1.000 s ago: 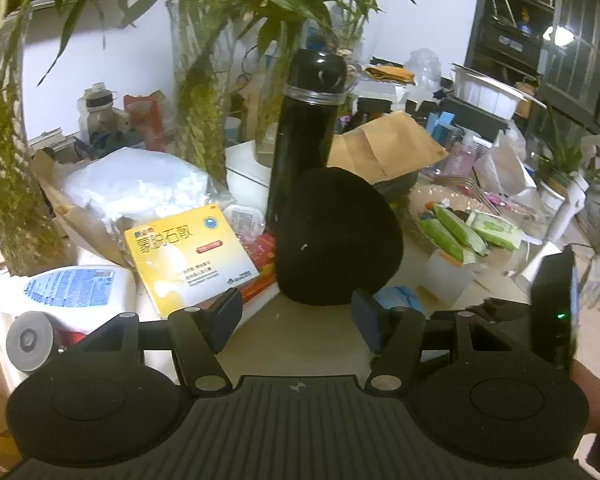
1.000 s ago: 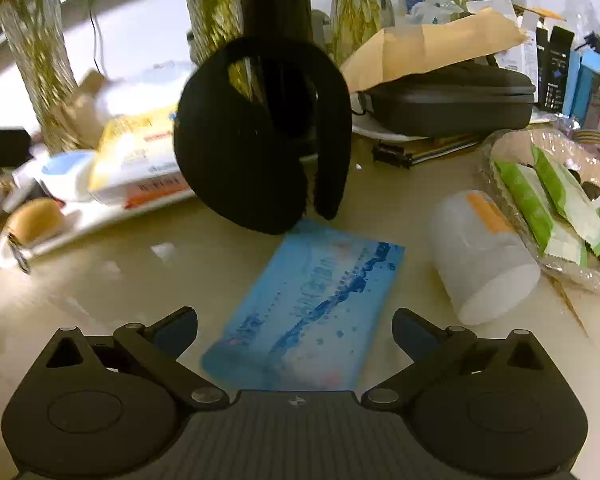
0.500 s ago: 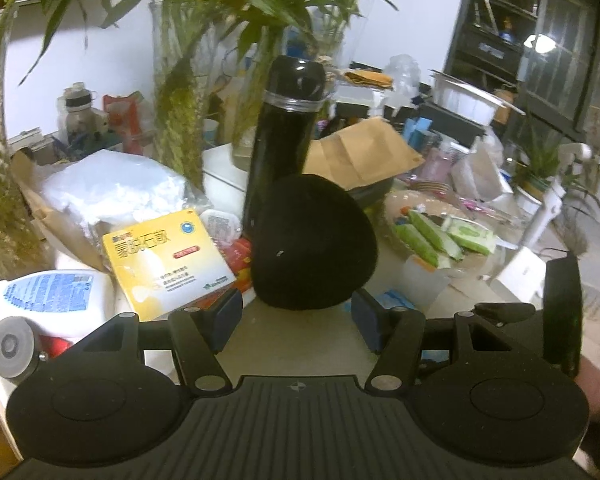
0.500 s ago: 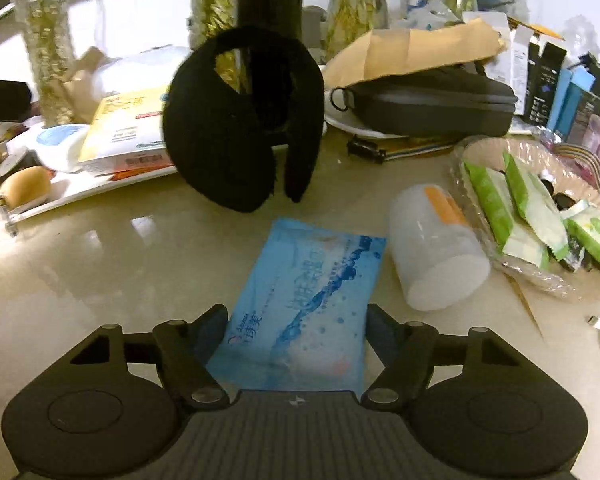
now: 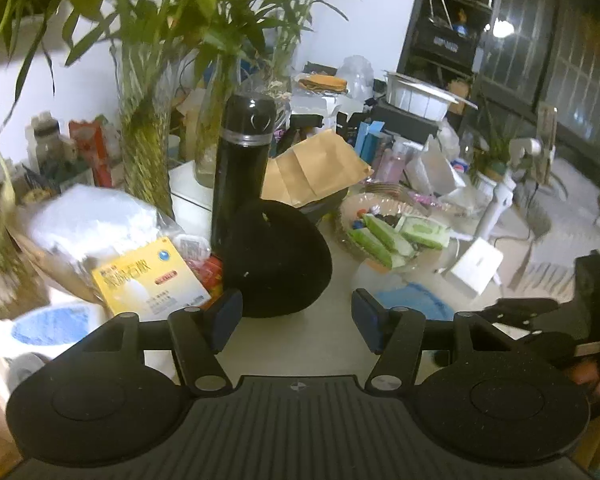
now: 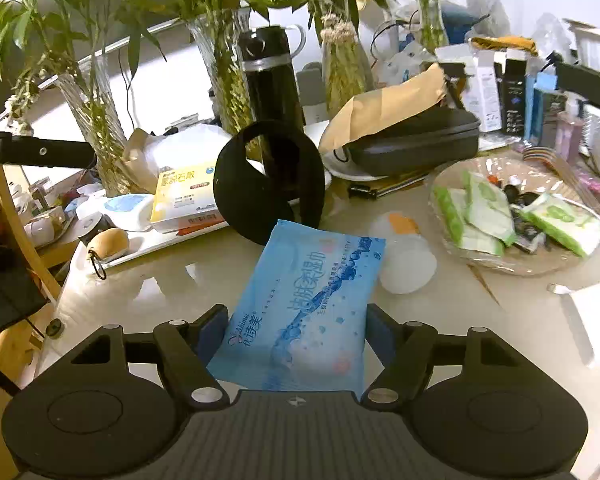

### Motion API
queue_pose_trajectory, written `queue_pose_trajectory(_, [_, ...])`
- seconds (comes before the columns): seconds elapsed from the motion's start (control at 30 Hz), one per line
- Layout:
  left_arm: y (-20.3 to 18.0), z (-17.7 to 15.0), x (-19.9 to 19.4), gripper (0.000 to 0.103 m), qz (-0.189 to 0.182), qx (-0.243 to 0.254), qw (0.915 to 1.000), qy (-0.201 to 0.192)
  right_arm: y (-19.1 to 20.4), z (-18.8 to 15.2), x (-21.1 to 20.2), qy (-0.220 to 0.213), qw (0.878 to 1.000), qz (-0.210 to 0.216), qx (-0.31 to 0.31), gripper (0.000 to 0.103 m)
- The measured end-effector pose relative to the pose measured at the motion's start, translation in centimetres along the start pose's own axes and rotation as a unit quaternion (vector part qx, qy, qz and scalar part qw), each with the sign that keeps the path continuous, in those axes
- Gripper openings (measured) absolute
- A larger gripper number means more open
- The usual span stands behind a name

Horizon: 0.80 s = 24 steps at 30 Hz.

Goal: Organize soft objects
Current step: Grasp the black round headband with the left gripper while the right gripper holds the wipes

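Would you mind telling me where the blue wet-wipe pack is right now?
In the right wrist view the blue wet-wipe pack sits centre-low, clamped between the right gripper's fingers, just in front of the black earmuffs and left of the white cup.

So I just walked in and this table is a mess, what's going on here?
A person is tidying soft items with a hand-held gripper in each hand. The right hand-held gripper is shut on a blue wipes pack, held above the table. The left hand-held gripper is open and empty, facing black earmuffs that lean against a black flask. Green packs lie in a dish to the right.
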State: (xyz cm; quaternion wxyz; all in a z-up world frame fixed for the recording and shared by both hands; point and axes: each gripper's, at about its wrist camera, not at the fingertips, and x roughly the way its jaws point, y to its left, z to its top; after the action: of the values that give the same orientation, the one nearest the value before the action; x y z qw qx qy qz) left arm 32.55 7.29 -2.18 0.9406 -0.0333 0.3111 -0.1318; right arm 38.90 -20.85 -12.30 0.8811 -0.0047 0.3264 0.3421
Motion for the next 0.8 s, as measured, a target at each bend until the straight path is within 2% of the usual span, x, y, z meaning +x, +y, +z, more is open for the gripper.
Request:
queue_pose_trajectory(0.17, [-0.4,0.4,0.4,0.060,0.025,0.023,0.9993,0.015,0.0,-0.7,-2.0,-0.014,1.000,-0.005,0.012,0.076])
queue_pose_trajectory(0.47, [0.7,0.1,5.3,0.060,0.054,0.006,0.9981,0.030,-0.8,-1.4,-3.1,-0.020,0.999,-0.012,0.029,0.076])
queue_pose_trajectory(0.7, [2.5,0.1,9.3,0.060,0.039,-0.024,0.9987,0.023,-1.3,-1.5,-3.4,-0.022,0.999,-0.014,0.032,0.076])
queue_pose_trajectory(0.8, [3.4,0.5,10.6,0.072,0.027,-0.045,0.9986,0.008,-1.2,-1.5,-3.4,-0.022,0.999,-0.016,0.028,0.076])
